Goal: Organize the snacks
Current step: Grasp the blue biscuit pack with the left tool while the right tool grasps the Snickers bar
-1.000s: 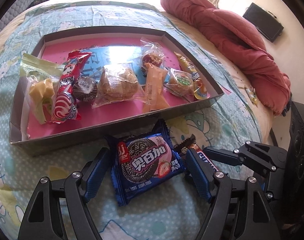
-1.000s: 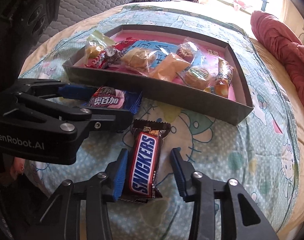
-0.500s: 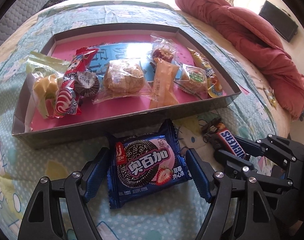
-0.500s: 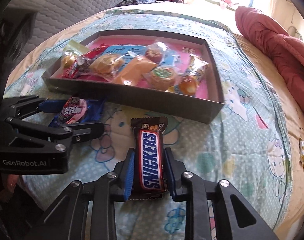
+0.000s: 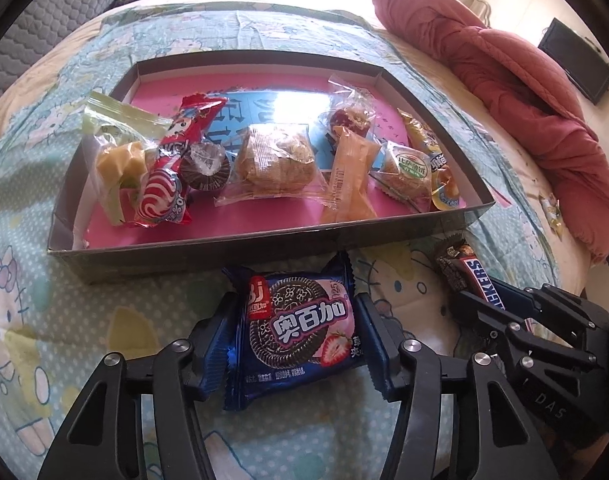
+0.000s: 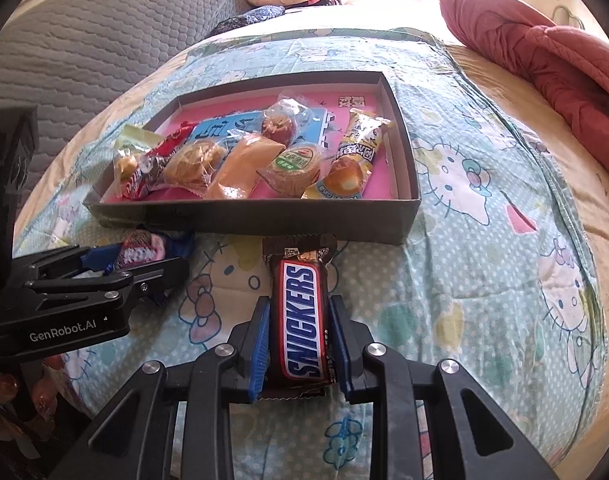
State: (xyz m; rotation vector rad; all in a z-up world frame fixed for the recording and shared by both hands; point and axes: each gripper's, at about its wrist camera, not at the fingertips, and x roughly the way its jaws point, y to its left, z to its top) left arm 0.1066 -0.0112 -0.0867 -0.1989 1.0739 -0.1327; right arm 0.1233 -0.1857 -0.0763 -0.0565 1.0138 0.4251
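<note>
My left tool (image 5: 296, 344) has just been closing on the blue cookie pack (image 5: 294, 326), pads now touching it. My right tool (image 6: 298, 346) clamps the Snickers bar (image 6: 302, 312). Both snacks lie on the bed before the tray (image 5: 208, 252), ready for lifting in.

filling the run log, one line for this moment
left fingers: closing on cookie pack | right fingers: shut on snickers | tray: not reached
</note>
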